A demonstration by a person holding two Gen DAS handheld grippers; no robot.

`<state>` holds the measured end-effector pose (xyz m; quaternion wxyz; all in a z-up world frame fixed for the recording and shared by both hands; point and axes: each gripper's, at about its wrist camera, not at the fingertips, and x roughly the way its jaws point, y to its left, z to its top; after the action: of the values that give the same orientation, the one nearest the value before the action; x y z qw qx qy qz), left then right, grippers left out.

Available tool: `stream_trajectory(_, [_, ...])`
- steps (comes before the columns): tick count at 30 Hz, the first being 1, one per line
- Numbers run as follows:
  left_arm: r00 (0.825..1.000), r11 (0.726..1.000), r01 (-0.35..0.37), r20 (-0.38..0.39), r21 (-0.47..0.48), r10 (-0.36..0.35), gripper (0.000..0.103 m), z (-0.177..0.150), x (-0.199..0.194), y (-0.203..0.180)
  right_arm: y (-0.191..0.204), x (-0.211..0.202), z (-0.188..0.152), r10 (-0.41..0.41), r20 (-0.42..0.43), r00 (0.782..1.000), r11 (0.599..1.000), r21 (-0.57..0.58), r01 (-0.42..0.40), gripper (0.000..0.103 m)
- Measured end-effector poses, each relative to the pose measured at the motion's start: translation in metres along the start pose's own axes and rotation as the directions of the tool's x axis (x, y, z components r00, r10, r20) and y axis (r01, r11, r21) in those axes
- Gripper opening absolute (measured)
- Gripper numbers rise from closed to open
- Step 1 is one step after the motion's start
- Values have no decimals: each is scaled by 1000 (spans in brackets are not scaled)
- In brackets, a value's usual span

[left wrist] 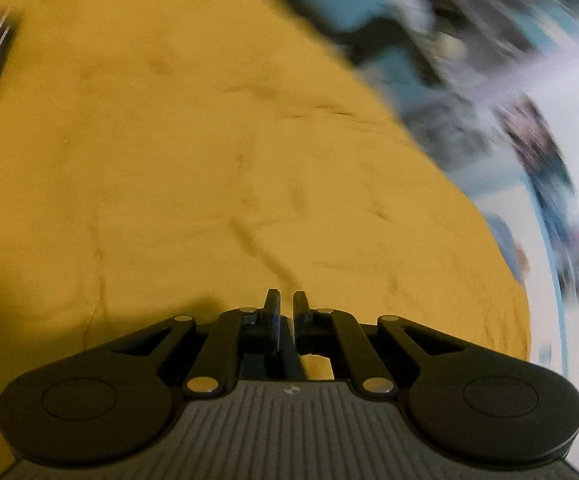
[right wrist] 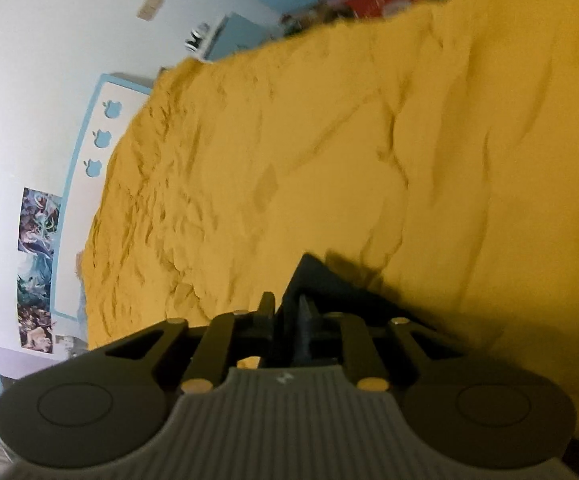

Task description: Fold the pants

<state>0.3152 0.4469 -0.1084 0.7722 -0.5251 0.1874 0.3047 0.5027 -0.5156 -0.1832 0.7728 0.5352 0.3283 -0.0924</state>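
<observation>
Pants point(right wrist: 321, 280), dark cloth on the yellow bed point(right wrist: 369, 140), sit between my right gripper point(right wrist: 287, 306) jaws, barely parted, while my left gripper point(left wrist: 286, 300) stands slightly ajar with nothing in it, so I fear that corner slipping free if the pinch loosens.

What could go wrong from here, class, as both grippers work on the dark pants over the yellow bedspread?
1. The right gripper has only a corner of the dark pants between its jaws; it could slip out.
2. The left gripper shows nothing between its jaws, so the fold may sag on that side.
3. The yellow bedspread is heavily wrinkled; jaws could pinch it along with the pants.
</observation>
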Motion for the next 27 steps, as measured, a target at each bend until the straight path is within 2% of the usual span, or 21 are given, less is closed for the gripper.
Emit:
stream_trajectory(1, [999,993,32,-13,116,-30,13,-12,-11,-14,4,-8,-2,-13,21,1000,999,-29,14,13])
stream_trajectory(3, [994,947,97,-81,305,-76,23,-39,-27,-33,19,-24,-12,-16,55,998,990,-136,24,15])
stream_trajectory(5, [980,874,171,-172,455,-102,25,-78,-45,-43,40,-34,-33,-3,36,999,963,-268,12,18])
stream_trajectory(8, [957,758,250,-273,602,-99,25,-137,-59,-54,78,-31,-85,18,-77,997,884,-464,-52,20])
stream_trajectory(11, [932,623,332,-350,708,-100,26,-200,-69,-64,120,-14,-156,-25,-205,978,740,-662,-120,20])
stream_trajectory(13, [932,532,349,-348,772,-106,26,-237,-77,-74,144,0,-213,-80,-257,963,602,-783,-159,20])
stream_trajectory(14, [928,499,360,-355,788,-110,27,-251,-81,-76,155,7,-244,-107,-274,956,518,-836,-182,20])
stream_trajectory(16, [920,451,385,-374,805,-118,29,-272,-85,-81,166,18,-293,-151,-291,945,398,-893,-211,20])
stream_trajectory(18, [917,426,391,-383,816,-110,30,-280,-83,-82,171,32,-326,-202,-322,925,362,-902,-235,20])
stream_trajectory(20, [914,425,391,-399,817,-75,30,-291,-76,-80,174,49,-355,-263,-355,897,338,-905,-259,21])
stream_trajectory(22, [904,431,400,-425,809,-43,30,-294,-74,-72,178,62,-375,-279,-328,903,292,-924,-246,20])
stream_trajectory(23, [901,427,400,-433,811,-23,30,-295,-68,-69,180,68,-377,-278,-326,904,293,-925,-243,20])
stream_trajectory(24, [901,419,395,-433,818,-4,30,-297,-69,-66,191,80,-375,-263,-324,908,312,-920,-238,18])
stream_trajectory(26, [903,395,378,-427,837,43,30,-299,-66,-57,221,102,-359,-205,-290,935,361,-910,-203,18])
stream_trajectory(27, [901,383,377,-430,844,60,31,-300,-66,-53,233,105,-349,-160,-257,953,401,-899,-175,20])
